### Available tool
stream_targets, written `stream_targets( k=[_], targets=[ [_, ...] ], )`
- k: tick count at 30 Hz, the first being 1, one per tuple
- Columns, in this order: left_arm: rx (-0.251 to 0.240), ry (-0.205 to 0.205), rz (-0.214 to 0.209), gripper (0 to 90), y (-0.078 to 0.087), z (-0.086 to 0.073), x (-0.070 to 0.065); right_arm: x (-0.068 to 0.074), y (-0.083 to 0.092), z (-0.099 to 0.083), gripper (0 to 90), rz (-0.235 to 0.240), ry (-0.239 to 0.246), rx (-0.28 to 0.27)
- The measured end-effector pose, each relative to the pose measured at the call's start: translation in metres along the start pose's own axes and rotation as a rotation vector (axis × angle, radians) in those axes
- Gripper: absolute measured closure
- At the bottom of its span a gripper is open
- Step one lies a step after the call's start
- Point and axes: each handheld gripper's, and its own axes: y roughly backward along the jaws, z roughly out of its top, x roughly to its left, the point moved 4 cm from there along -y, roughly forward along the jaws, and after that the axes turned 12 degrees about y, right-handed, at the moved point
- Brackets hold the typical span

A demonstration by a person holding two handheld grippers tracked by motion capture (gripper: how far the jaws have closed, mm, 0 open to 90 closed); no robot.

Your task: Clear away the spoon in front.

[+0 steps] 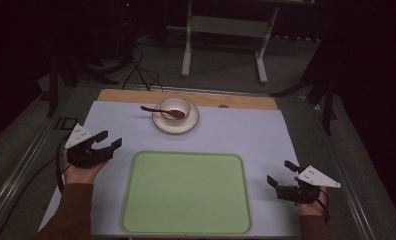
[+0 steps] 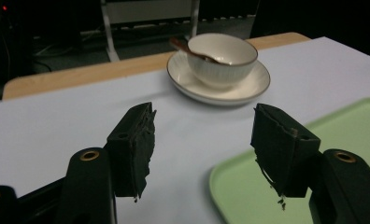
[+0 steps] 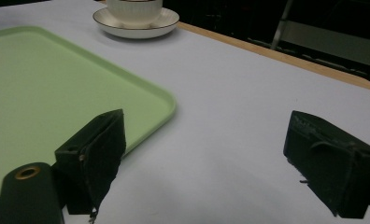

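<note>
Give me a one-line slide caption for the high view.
Two open tools, left tool and right tool, flank an empty green tray; bowl with spoon on saucer beyond.

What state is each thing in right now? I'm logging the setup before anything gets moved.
left gripper: open, holding nothing, over the table left of the tray.
right gripper: open, holding nothing, right of the tray.
tray: flat on the white sheet, nothing on it.
bowl: upright on the saucer.
saucer: flat, beyond the tray.
spoon: resting in the bowl, handle sticking out over the rim.
</note>
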Motion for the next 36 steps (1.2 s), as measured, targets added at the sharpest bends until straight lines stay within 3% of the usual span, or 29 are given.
stream_targets(
  k=[12,16,24,29,36],
  targets=[
    [-0.028,0.028,-0.019,27.6,-0.023,0.034,-0.001,-0.001,0.001,-0.001,12.8,-0.006,-0.007,-0.001],
    [0.002,0.034,-0.010,24.7,-0.033,0.038,0.000,-0.001,0.000,-0.001,12.8,-0.005,-0.006,0.001],
    [0.030,0.021,-0.011,26.7,-0.049,0.045,0.001,-0.002,0.000,-0.001,12.8,-0.007,-0.006,0.002],
    [0.012,0.055,-0.016,29.3,-0.061,0.050,0.002,-0.002,0.000,-0.002,12.8,-0.002,-0.007,0.008],
    [0.027,0.061,-0.026,29.5,-0.080,0.053,-0.001,-0.002,0.000,-0.002,12.8,0.000,-0.006,0.010]
  ],
)
